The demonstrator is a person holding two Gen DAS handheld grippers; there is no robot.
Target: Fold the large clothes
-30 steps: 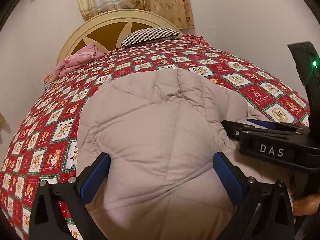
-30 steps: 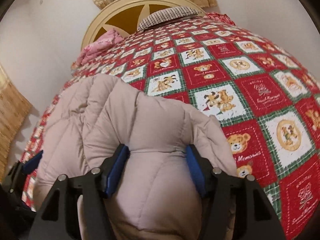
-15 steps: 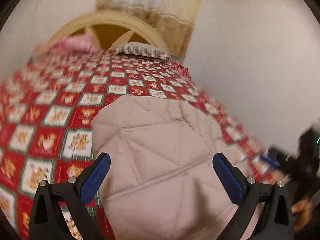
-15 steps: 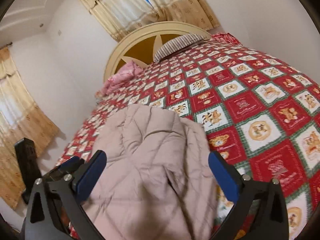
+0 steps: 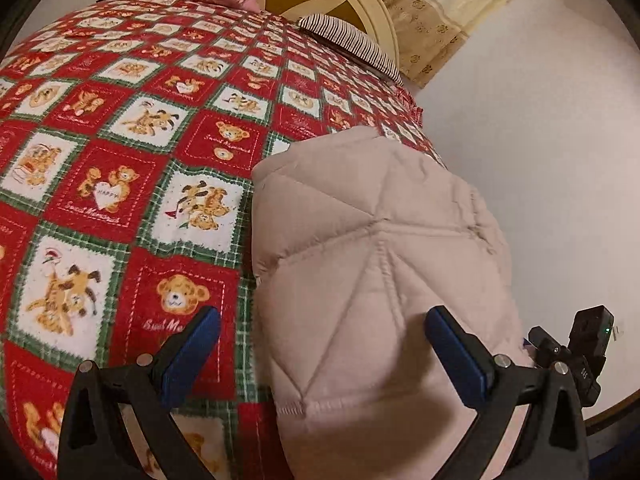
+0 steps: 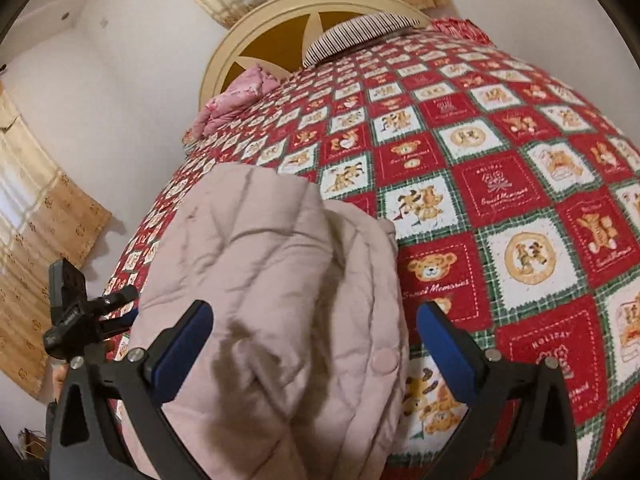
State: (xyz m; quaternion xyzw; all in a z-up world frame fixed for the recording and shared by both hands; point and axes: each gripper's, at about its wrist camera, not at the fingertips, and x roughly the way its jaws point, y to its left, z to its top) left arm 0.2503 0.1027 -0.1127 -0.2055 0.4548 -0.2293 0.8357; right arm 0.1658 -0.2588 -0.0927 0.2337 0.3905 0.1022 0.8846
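The folded quilted jacket (image 6: pixel 280 300) is lying low and centre in both views on the bed (image 6: pixel 500 200), while the right tool (image 6: pixel 312 344) (jaws just spread, nothing pinched) and wide-open left tool (image 5: pixel 320 356) are hovering; puffy, light and springy, it probably wants gripping at its stitched hem.

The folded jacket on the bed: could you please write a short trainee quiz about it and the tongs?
1. True or false: the right tongs are clamped on the beige quilted jacket.
2. Which lies nearest the headboard? A) the jacket B) the striped pillow C) the left tongs
3. Fill in: the jacket rests on a red patchwork ____ printed with teddy bears.

Key
1. False: both fingers stand wide apart, having just opened, clear of the jacket below.
2. B.
3. Bedspread.
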